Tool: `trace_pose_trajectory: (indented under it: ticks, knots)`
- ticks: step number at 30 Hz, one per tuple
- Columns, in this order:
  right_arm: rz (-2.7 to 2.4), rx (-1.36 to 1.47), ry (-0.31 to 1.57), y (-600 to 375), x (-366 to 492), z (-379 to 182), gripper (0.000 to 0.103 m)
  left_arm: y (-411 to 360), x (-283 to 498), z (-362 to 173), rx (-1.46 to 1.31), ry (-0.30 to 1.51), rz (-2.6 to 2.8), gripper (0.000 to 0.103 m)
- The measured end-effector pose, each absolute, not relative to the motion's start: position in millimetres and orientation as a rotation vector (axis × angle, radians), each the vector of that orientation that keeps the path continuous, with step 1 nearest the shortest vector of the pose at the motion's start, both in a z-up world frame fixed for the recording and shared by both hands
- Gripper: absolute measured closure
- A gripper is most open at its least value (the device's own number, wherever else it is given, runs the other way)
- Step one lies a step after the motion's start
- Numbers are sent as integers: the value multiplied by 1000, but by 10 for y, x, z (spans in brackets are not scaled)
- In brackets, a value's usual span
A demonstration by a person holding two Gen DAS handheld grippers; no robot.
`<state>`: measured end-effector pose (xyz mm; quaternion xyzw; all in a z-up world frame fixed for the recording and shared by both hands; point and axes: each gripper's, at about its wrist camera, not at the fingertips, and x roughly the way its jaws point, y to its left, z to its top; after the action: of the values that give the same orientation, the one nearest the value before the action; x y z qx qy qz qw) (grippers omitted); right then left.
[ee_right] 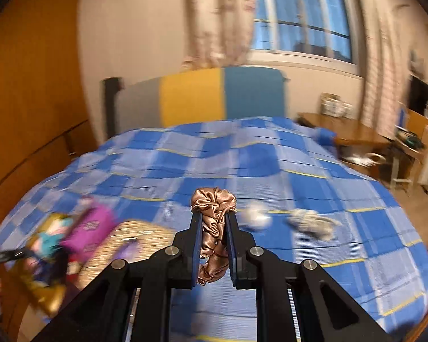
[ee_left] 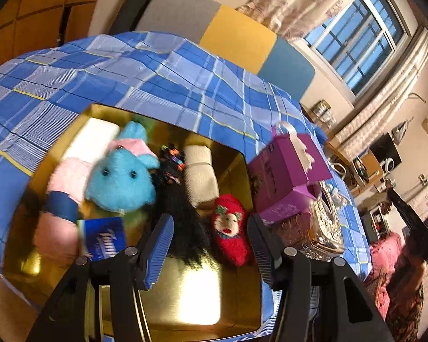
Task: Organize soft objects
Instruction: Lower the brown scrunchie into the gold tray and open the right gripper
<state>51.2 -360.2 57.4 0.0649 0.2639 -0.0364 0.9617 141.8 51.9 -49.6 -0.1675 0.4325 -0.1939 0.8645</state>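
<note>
Left wrist view: your left gripper (ee_left: 211,245) sits at the bottom of the frame with its jaws apart and nothing between them. Beyond the fingers lies a gold tray (ee_left: 208,313) on the plaid bedspread (ee_left: 128,79). Inside the tray, from left to right: a pink roll (ee_left: 62,199) with a blue band, a blue plush (ee_left: 122,176) with a pink cap at centre left, a tissue pack (ee_left: 104,236) just below it, a black furry piece (ee_left: 182,216) in the middle, a cream roll (ee_left: 199,171) above it, and a red sock (ee_left: 231,228) with a face on it, just left of your right finger. A white block (ee_left: 94,139) lies at the tray's upper left. A purple bag (ee_left: 285,176) stands right of the tray, against a glittery box (ee_left: 325,228). At the far right edge you see a person's patterned sleeve (ee_left: 405,285).

Right wrist view: your right gripper (ee_right: 213,219) is clamped on a bronze scrunchie (ee_right: 214,228), which stands up between the pads at the frame's centre, above the bedspread (ee_right: 299,171). The picture is blurred. Two pale soft things (ee_right: 285,219) lie on the bedspread right of the fingertips. The tray (ee_right: 48,299) and purple bag (ee_right: 91,230) smear across the lower left.
</note>
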Motion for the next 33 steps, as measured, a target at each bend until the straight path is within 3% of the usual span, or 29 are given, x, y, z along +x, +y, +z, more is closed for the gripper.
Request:
trace_pose_trajectory:
  ticks: [9,17,30,33]
  knots:
    - [301,66,614,-2045,597,530,87,984,1321,-402,-382,864,-336,48]
    - [501,-14,803,-924,863,-77,87,1274,1260,-393,-426,847,-304,48]
    - [525,-95,953,-216,1371,-748,86,1513,1215,-477,-485,848,-284,48]
    - [516,-88,973,-144,1499,-846,80,1512,1208,-484,-486,851,-285,48]
